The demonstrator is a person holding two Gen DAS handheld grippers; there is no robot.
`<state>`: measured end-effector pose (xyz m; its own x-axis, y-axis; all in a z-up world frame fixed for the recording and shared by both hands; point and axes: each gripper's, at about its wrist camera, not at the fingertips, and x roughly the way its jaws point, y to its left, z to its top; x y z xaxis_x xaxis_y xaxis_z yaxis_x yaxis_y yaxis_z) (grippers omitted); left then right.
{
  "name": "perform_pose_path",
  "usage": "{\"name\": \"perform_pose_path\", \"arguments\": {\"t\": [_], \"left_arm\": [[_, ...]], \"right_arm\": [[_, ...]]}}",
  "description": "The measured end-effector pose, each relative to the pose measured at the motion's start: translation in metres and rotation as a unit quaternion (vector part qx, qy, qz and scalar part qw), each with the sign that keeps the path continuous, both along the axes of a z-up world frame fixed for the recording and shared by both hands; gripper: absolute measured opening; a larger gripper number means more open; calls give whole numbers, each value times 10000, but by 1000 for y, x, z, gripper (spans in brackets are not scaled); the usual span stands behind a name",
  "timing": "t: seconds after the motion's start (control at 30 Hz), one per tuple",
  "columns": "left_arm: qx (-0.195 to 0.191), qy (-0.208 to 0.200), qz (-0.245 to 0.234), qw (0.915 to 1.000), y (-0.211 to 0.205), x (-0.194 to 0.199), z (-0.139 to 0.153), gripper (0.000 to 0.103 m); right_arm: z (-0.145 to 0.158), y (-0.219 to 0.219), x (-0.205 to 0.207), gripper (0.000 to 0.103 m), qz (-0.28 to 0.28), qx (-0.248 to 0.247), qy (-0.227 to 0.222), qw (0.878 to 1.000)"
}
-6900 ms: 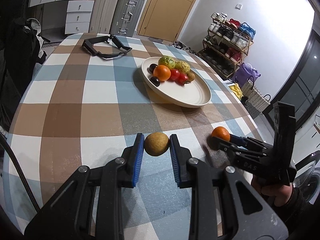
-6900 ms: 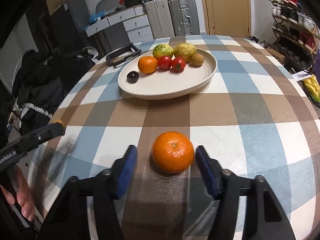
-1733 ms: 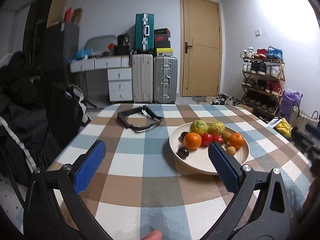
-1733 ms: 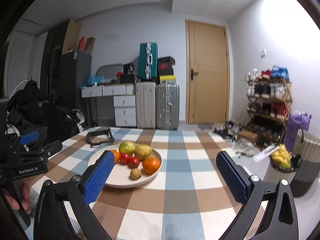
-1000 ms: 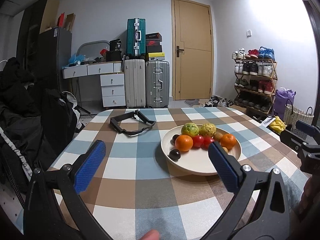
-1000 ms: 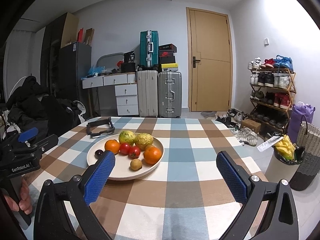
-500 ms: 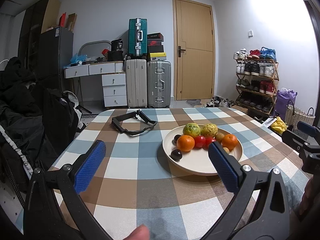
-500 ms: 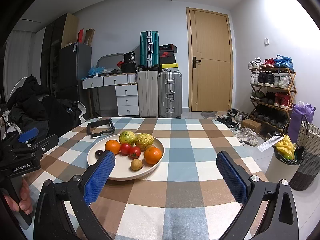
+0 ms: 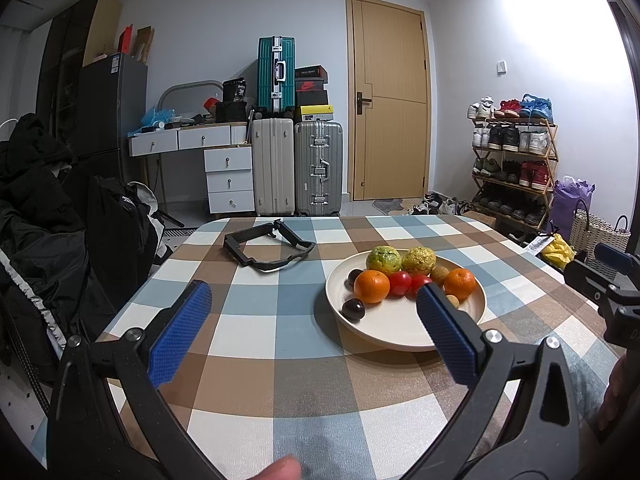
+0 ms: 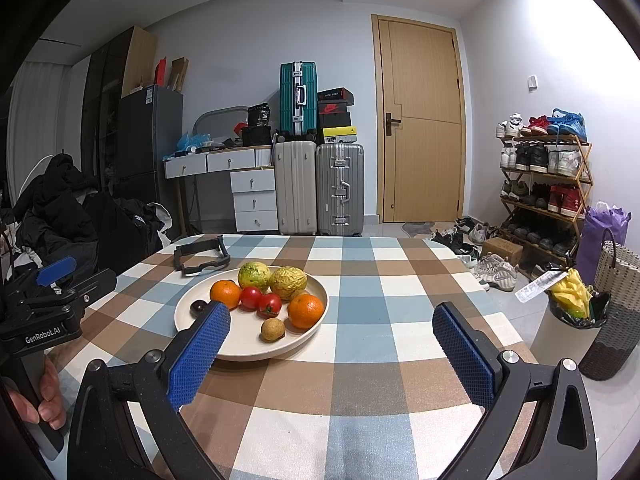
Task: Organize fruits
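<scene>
A table [image 9: 248, 364] covered in a brown, blue and white checked cloth fills the lower view. On it sits a wide, shallow cream plate [image 10: 240, 346] holding all the fruit. My left gripper [image 9: 310, 330] and my right gripper [image 10: 330, 346] both hover above the near edge of the table, fingers spread wide and holding nothing. At the back of the plate lie a green-yellow round fruit [image 10: 253, 275] and a wrinkled yellow fruit [image 10: 288, 277]. In front of them are two oranges [image 10: 305, 311], two red tomatoes [image 10: 269, 304], a small brown round fruit [image 10: 273, 329] and dark plum-like fruit [image 9: 353, 309]. Beyond the plate lies a black strap-like frame [image 9: 267, 250].
</scene>
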<state>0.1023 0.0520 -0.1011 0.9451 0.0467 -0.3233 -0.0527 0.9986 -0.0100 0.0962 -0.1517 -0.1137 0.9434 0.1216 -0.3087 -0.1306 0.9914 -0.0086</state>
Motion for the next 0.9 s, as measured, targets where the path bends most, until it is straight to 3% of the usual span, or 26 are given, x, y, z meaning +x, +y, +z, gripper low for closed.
{"name": "perform_pose_path", "arguments": {"t": [0.9], "left_arm": [[-1,-1,0,10000,0,-1,1,102]], "right_arm": [[-1,-1,1,103,-13,38,32,10000]]}}
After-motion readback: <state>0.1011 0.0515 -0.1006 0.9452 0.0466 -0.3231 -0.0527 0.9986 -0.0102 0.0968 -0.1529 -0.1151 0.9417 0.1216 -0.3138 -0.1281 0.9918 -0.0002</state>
